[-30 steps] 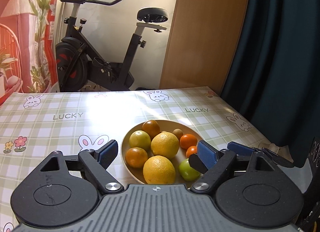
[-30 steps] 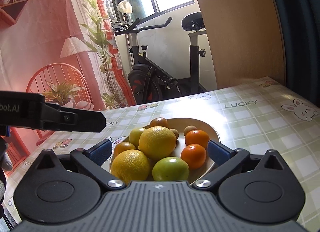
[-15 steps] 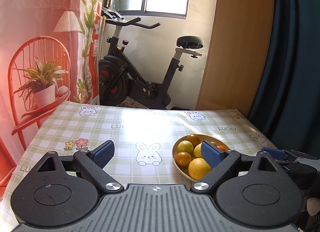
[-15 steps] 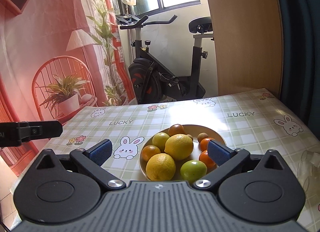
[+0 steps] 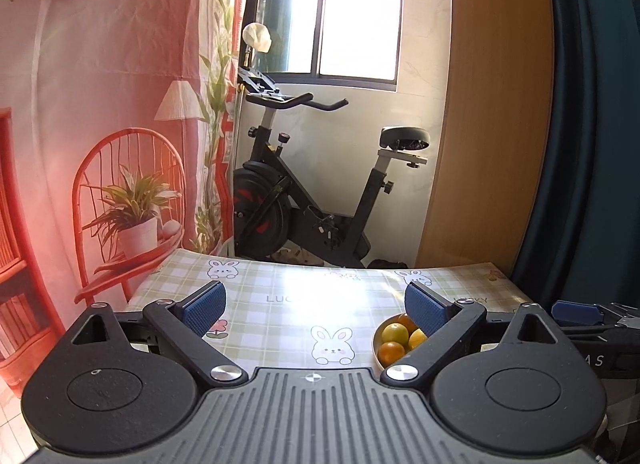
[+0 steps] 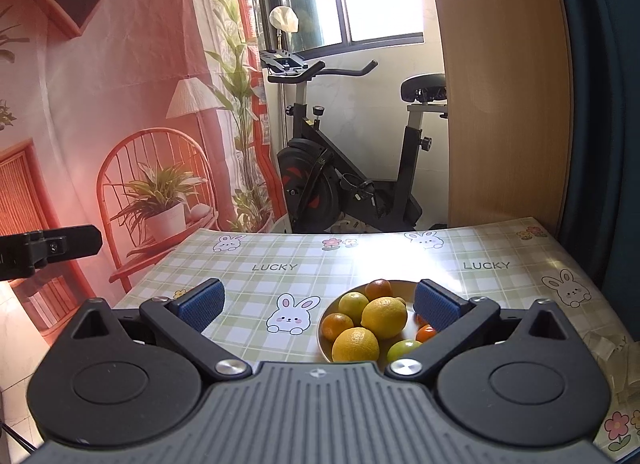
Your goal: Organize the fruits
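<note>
A cream bowl point(image 6: 321, 338) of fruit sits on the checked tablecloth, right of centre. It holds two big yellow citrus point(image 6: 384, 318), several oranges point(image 6: 337, 326), a green fruit point(image 6: 402, 350) and small mandarins point(image 6: 426, 333). My right gripper point(image 6: 318, 306) hovers above and behind the bowl, open, with nothing between its blue pads. My left gripper point(image 5: 314, 310) hangs higher and further left. Its jaws are opening and hold nothing. In the left wrist view the bowl point(image 5: 375, 344) shows partly behind the right finger. The right gripper's blue pad point(image 5: 576, 312) shows at that view's right edge.
The tablecloth point(image 6: 280, 288) carries rabbits and the word LUCKY. Crumpled clear plastic point(image 6: 608, 348) lies at the table's right edge. Beyond the far edge stand an exercise bike point(image 6: 340, 183), a wooden panel point(image 6: 504, 103) and a dark curtain point(image 6: 600, 103). A printed red backdrop point(image 6: 100, 103) hangs on the left.
Both grippers have risen and drawn back from the bowl, so the fruit looks smaller and lower. The left gripper has swung left and its jaws have widened. The fruit has not moved.
</note>
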Demonstrator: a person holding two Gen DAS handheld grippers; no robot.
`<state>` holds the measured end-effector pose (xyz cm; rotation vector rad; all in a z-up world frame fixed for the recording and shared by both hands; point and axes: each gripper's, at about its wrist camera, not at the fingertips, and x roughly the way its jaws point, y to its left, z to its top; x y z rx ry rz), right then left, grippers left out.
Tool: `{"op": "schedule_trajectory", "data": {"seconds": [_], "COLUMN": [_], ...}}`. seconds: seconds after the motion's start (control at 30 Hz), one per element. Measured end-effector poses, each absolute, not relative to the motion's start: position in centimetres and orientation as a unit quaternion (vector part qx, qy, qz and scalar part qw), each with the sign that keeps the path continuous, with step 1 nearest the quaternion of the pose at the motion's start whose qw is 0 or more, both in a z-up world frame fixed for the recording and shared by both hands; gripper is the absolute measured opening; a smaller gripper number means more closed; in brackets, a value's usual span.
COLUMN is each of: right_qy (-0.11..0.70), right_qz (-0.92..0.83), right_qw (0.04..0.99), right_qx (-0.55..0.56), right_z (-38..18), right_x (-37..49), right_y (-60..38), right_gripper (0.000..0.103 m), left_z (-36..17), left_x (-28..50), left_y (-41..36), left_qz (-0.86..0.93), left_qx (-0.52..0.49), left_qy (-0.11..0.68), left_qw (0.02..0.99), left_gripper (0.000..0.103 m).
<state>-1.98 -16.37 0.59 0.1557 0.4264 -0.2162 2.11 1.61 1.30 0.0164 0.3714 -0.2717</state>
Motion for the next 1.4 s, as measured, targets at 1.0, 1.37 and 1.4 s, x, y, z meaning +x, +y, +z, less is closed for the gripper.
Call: {"op": "schedule_trajectory", "data": {"seconds": [1.0,1.37,1.4], "right_qy": [0.198,0.196,0.195], "right_qz": [-0.114,-0.113,-0.113], "right_qw": [0.970,0.971,0.971], "right_qx": [0.082,0.080,0.079], "right_z": [2.1,2.2,2.3], "right_x": [-3.1,-3.2,-3.2], "right_y": [-16.6,-16.5,-16.4], "right_gripper": [0.103,0.103,0.103], "left_z": [2.2,2.4,2.4], "left_x": [1.3,1.1,1.1], "left_y": [1.2,1.2,1.2], "left_qz": [-0.104,-0.104,-0.104], "left_qx": [0.009,0.007,0.007], "left_qy": [0.179,0.175,0.175], "left_qw": [0.978,0.979,0.979], "left_gripper": [0.098,0.098,0.098]}}
